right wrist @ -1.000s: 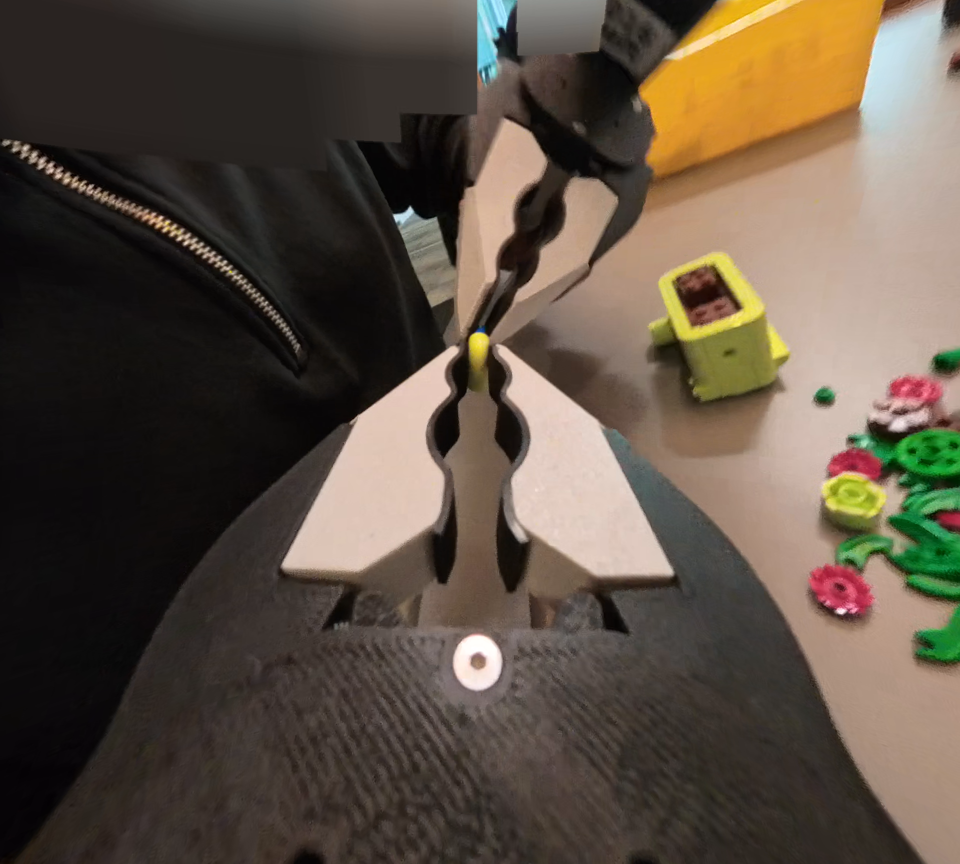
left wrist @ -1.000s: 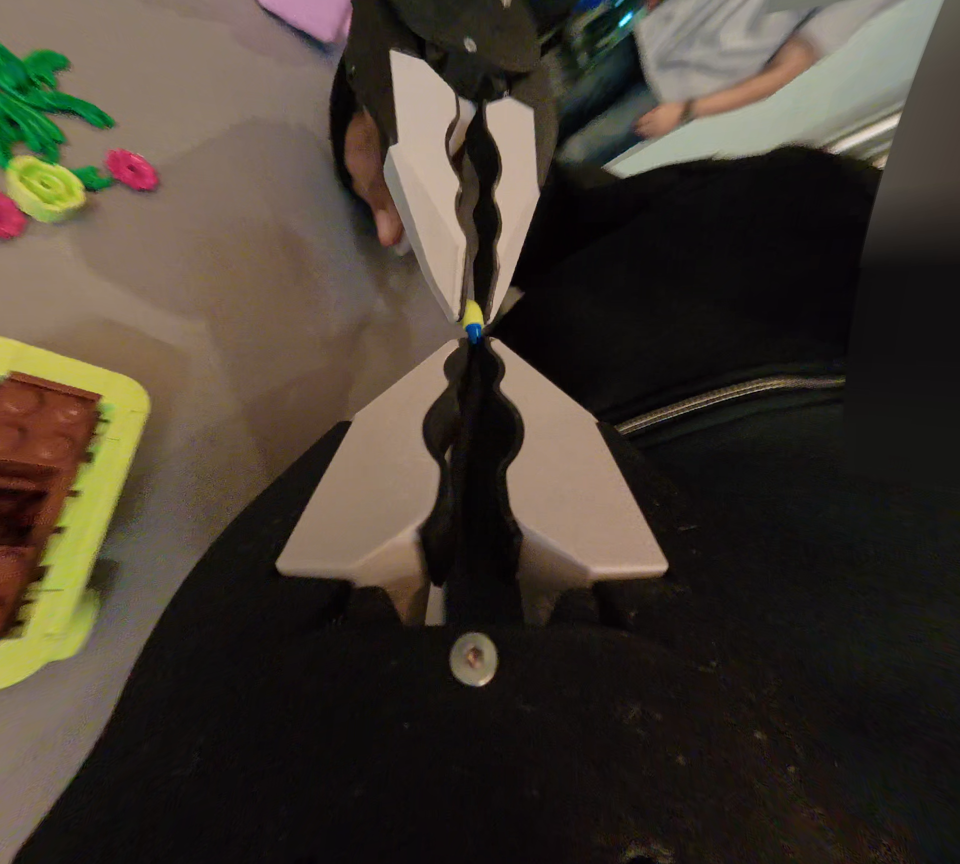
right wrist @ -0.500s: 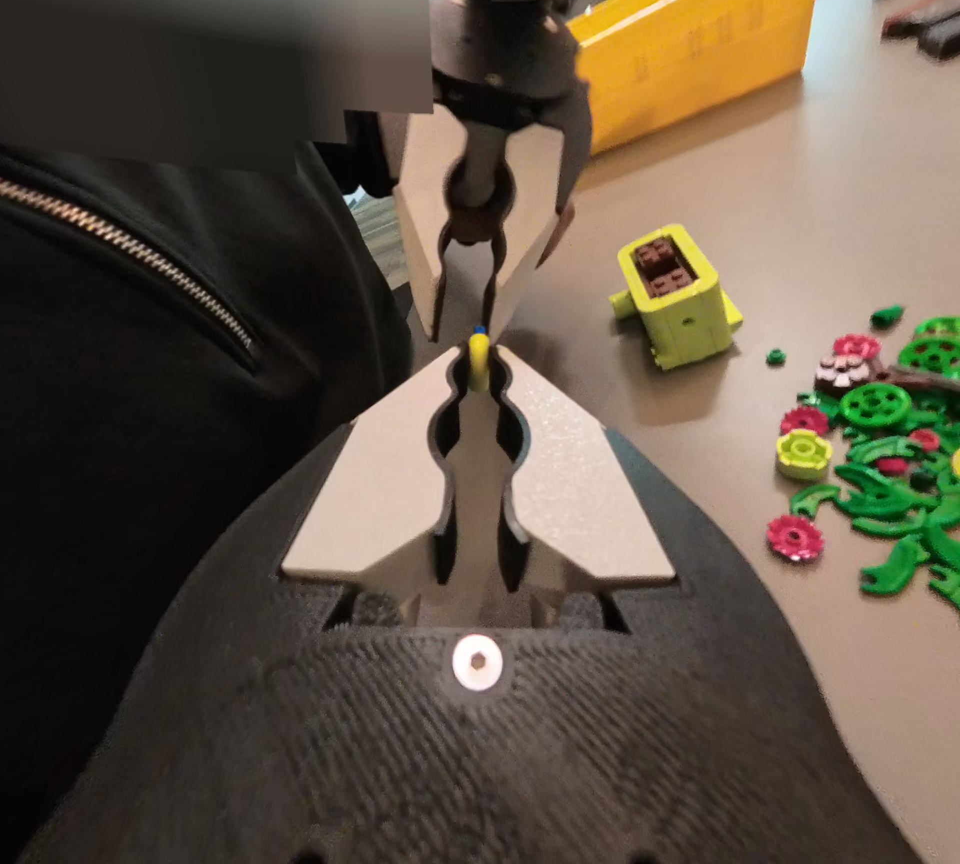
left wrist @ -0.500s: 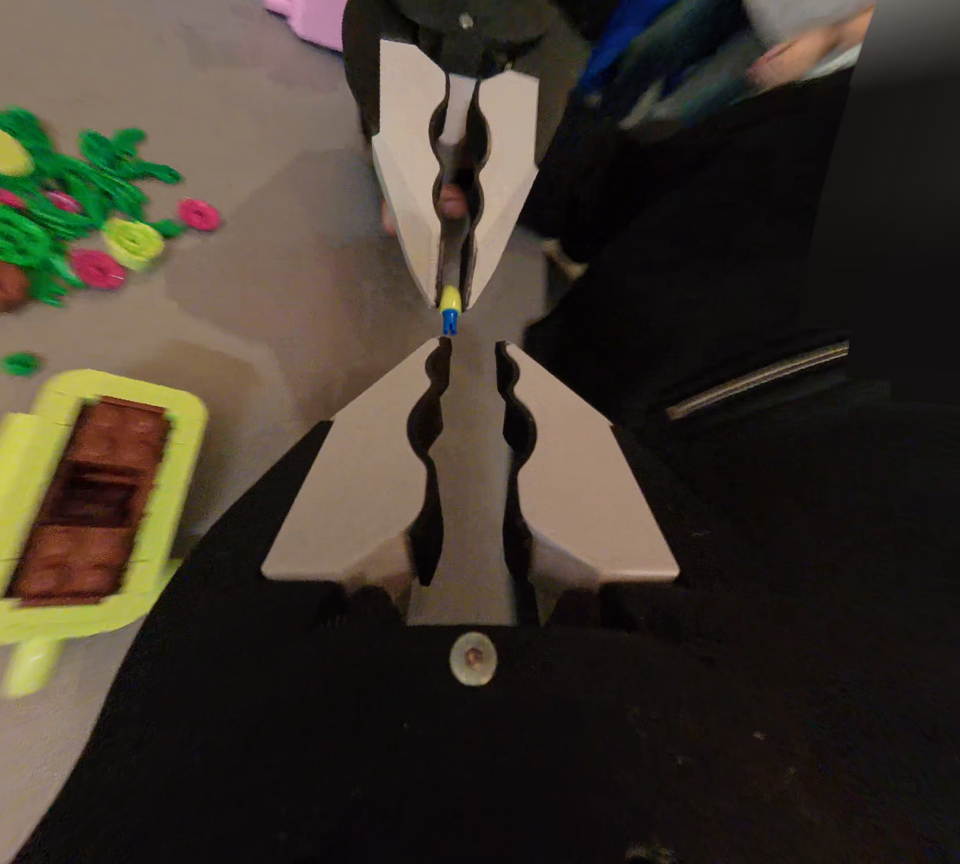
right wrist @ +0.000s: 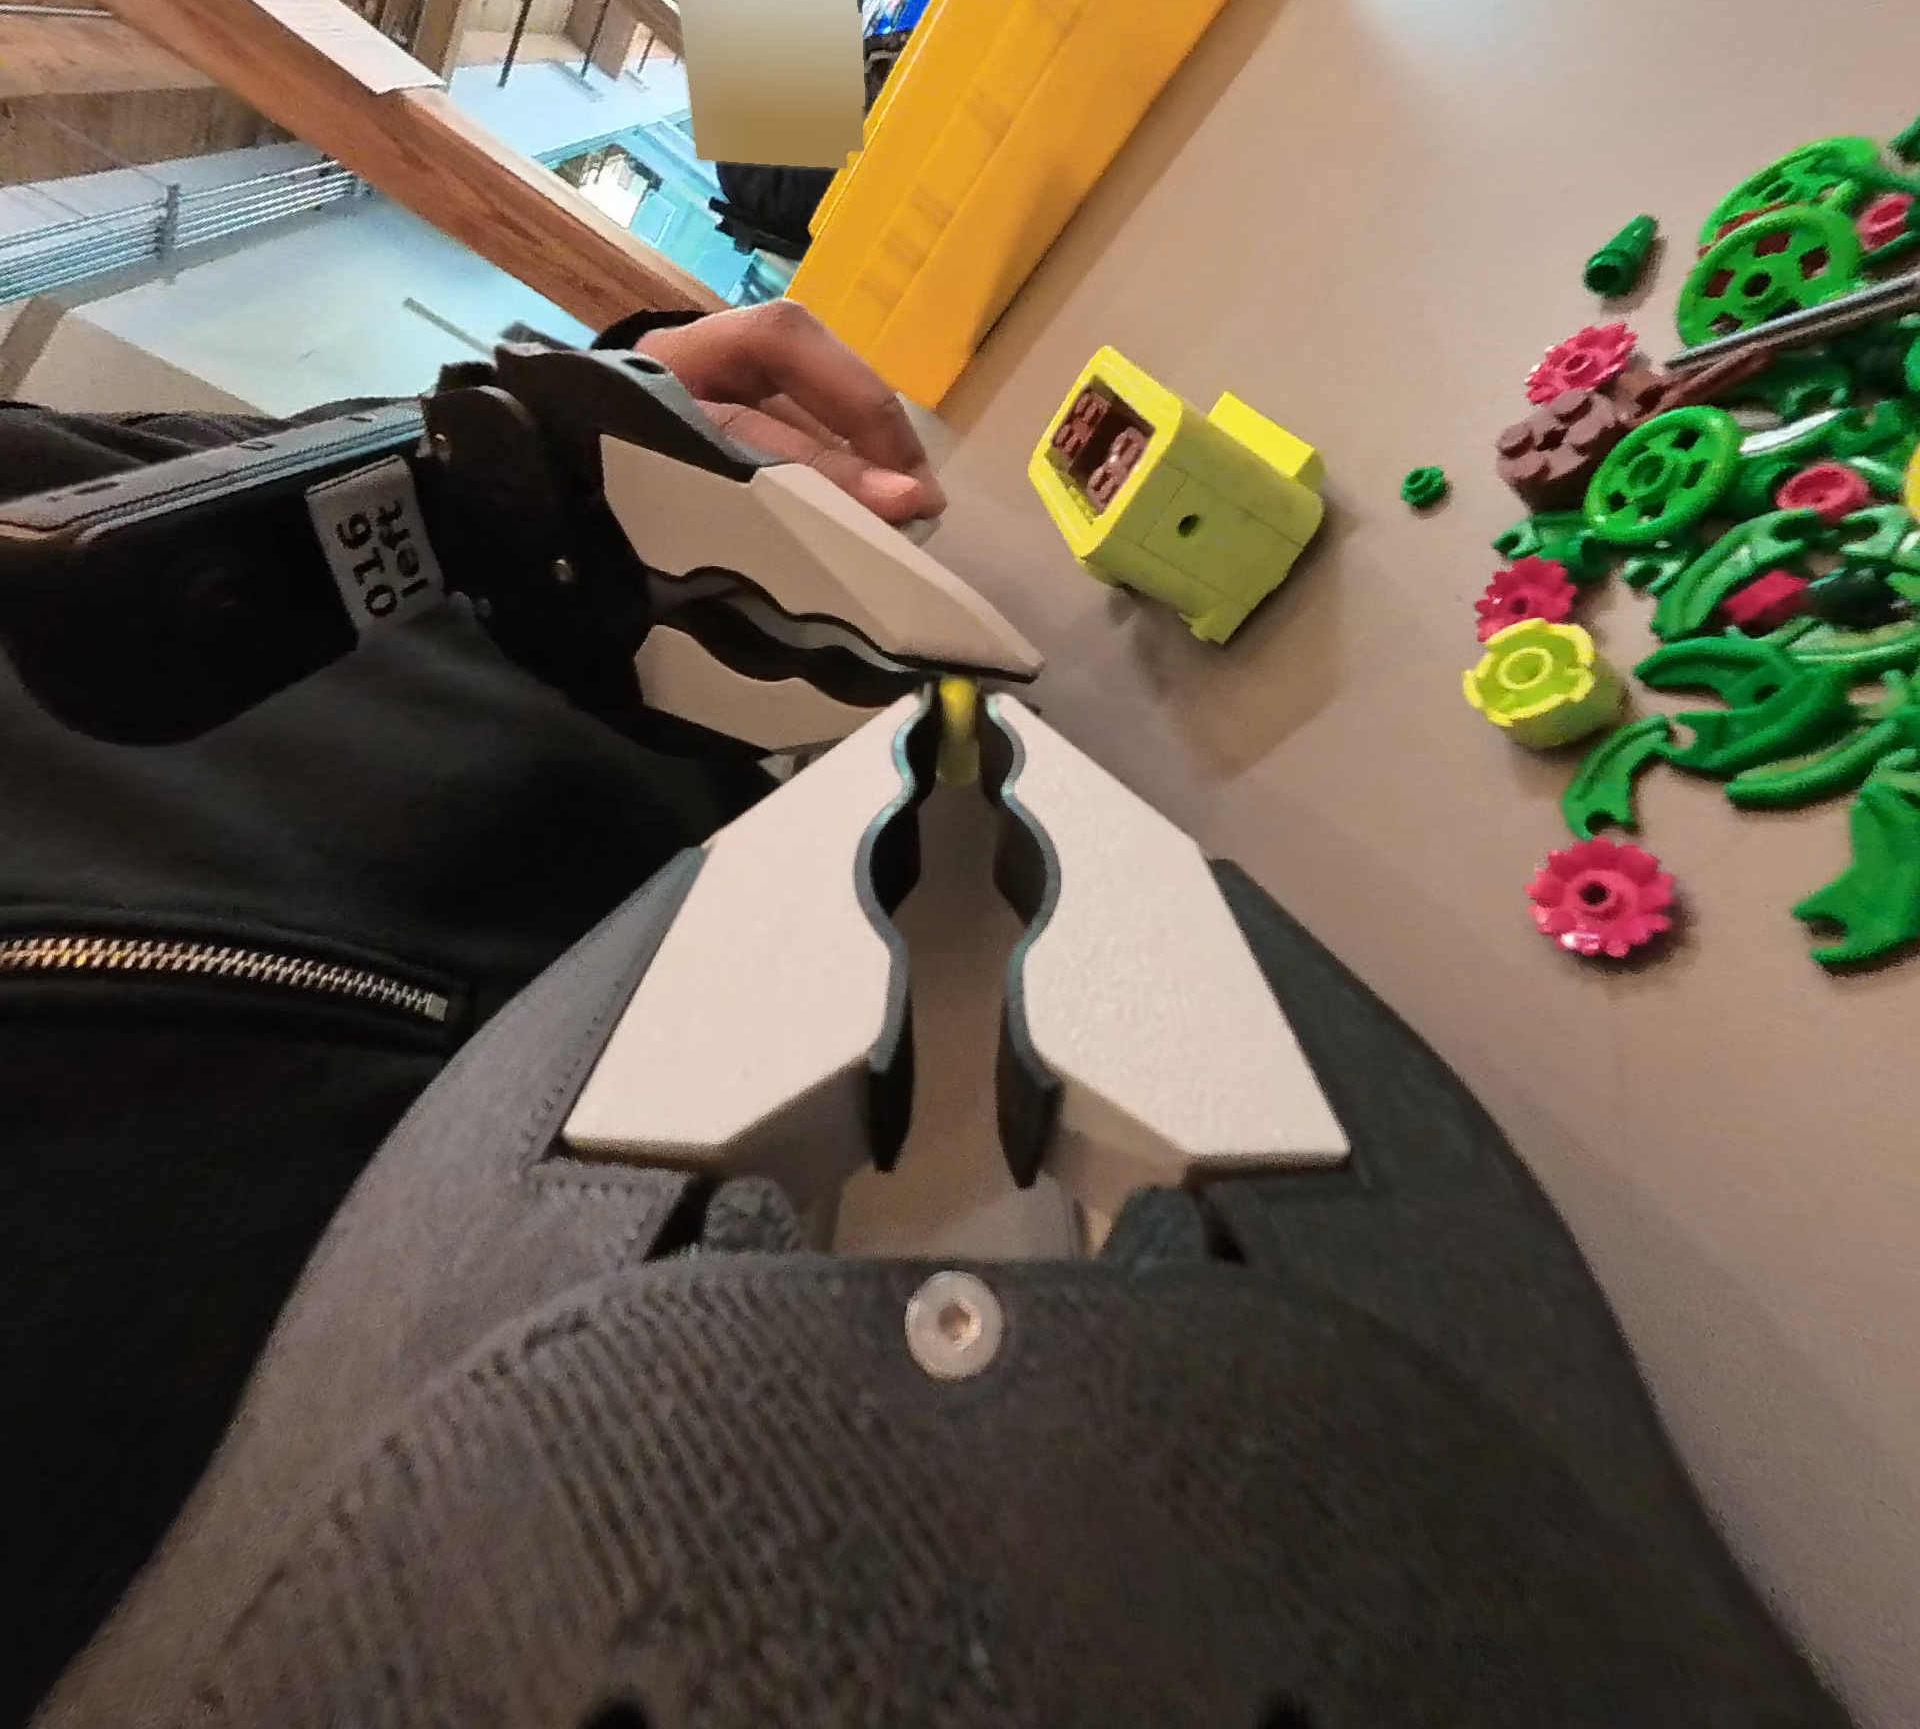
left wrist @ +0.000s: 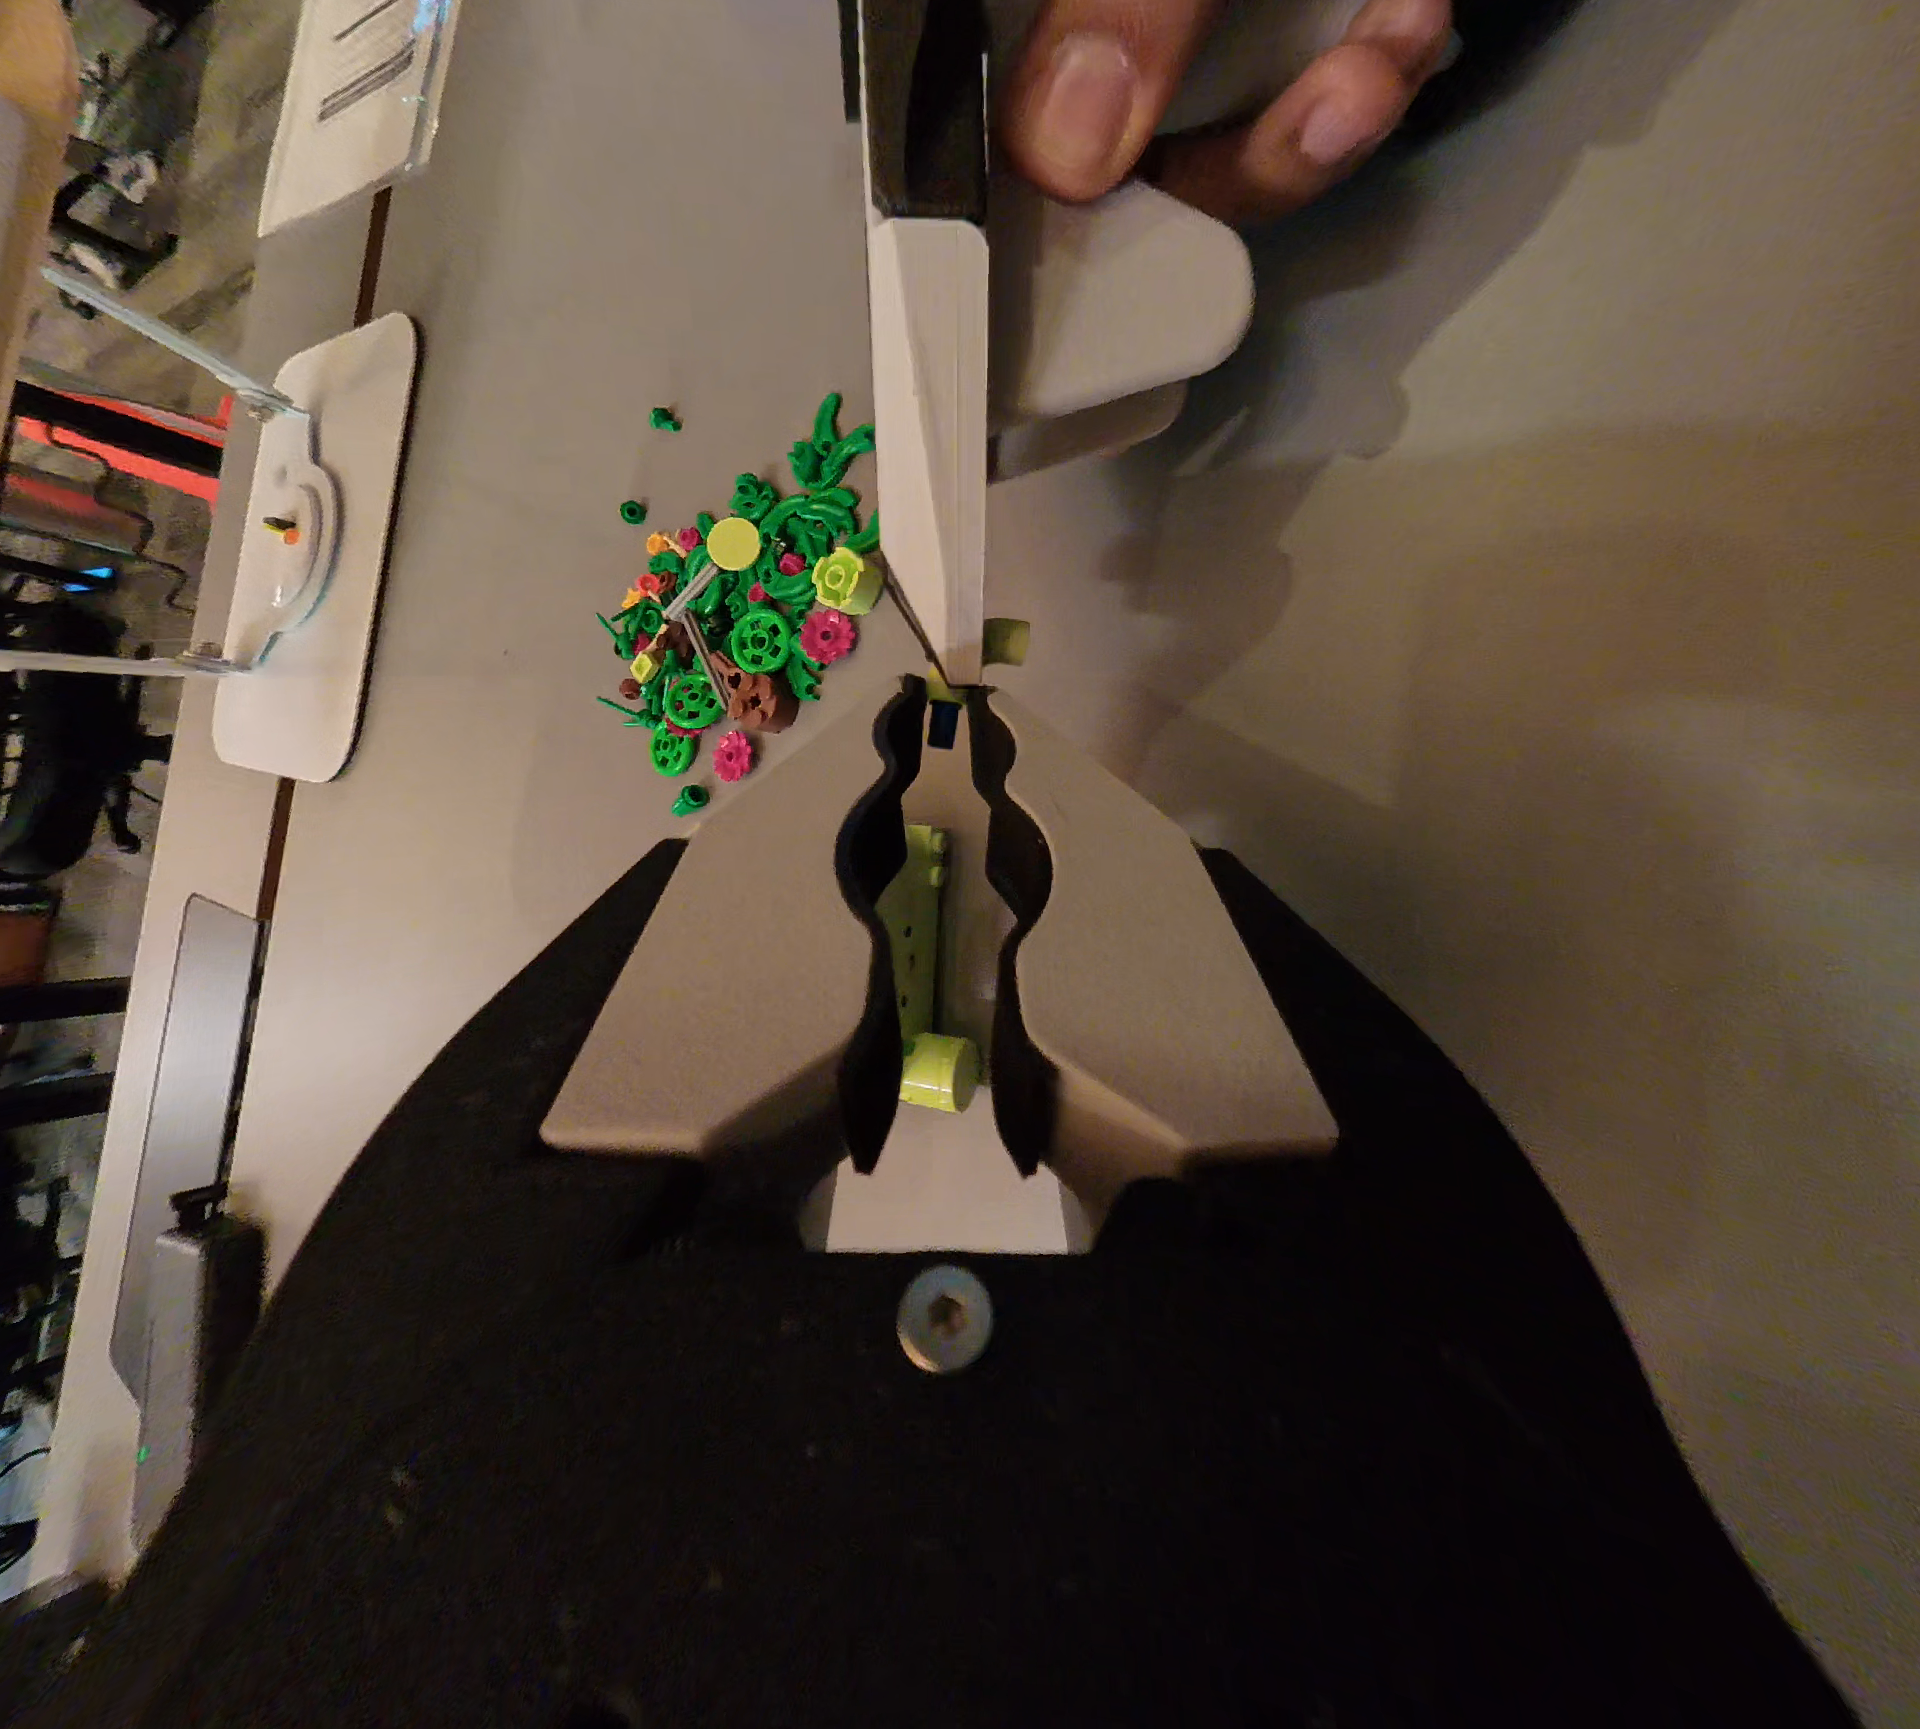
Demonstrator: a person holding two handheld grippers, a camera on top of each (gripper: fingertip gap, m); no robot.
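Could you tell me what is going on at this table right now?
A person holds a gripper in each hand. The right gripper is shut on a small yellow and blue peg. The left gripper meets it tip to tip, jaws closing around the peg's blue end. On the grey table lie a lime green block box and a pile of flower and leaf pieces.

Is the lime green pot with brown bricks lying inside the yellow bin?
No, the lime green pot rests on the grey table, beside the yellow bin.
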